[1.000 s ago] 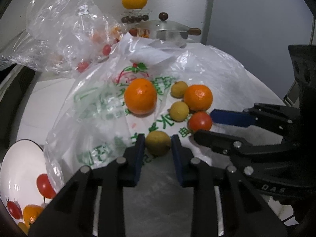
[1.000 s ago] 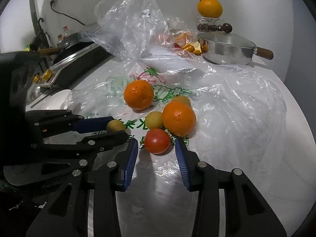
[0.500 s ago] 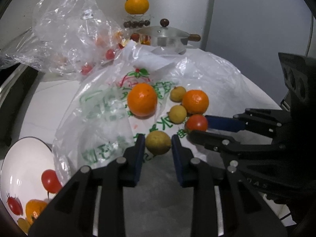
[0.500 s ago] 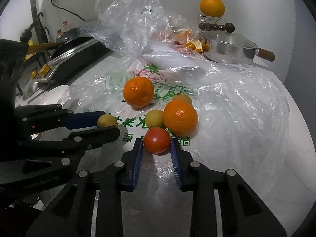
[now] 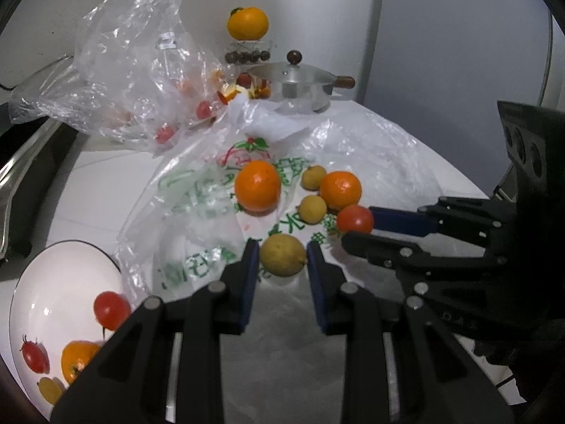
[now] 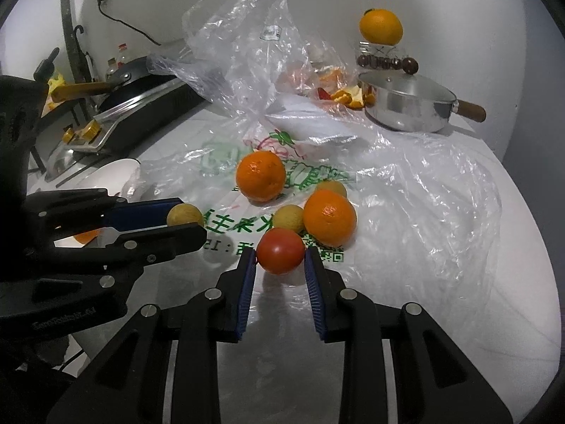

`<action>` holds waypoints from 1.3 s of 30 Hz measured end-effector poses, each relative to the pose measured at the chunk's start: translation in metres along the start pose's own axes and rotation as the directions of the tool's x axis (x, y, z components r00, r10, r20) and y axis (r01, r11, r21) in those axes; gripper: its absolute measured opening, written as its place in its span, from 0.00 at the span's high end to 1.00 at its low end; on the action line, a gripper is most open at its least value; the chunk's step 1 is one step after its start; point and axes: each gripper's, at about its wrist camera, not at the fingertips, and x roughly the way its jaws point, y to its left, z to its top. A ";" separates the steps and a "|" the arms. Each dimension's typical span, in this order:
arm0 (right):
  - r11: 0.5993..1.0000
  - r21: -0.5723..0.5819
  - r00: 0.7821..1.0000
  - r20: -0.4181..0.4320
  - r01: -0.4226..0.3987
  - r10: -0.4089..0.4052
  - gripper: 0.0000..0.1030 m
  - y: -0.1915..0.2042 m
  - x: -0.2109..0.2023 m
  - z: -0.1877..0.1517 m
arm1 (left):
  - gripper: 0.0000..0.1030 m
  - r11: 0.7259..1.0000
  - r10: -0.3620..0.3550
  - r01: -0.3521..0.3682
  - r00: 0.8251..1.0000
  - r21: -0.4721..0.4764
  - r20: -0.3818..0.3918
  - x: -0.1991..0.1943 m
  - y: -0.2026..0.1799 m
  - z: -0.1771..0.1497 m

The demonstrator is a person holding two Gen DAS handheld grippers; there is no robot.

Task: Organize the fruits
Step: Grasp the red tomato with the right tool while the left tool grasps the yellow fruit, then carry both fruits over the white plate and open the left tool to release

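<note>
Straight ahead at 12 o'clock, the left gripper (image 5: 282, 259) grasps the yellow fruit (image 5: 282, 254); the right gripper (image 6: 280, 259) grasps the tomato (image 6: 280, 251).

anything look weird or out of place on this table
Yes: an orange is balanced on a small jar by the wall, apart from the loose fruit. Orange peel scraps lie beside the pot, and crumpled plastic bags sprawl across the table. Nothing looks spilled or broken.
</note>
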 end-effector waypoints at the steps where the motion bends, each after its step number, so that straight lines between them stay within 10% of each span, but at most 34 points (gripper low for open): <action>1: 1.000 -0.003 1.000 0.003 0.000 0.000 0.70 0.002 -0.002 0.000 | 0.73 1.000 0.000 0.000 1.000 0.001 0.004 -0.002 0.000 0.000; 39: 0.989 -0.136 0.995 0.074 -0.060 0.070 0.70 0.074 -0.039 0.006 | 0.73 0.991 0.105 -0.095 0.988 -0.090 0.110 -0.091 0.034 -0.037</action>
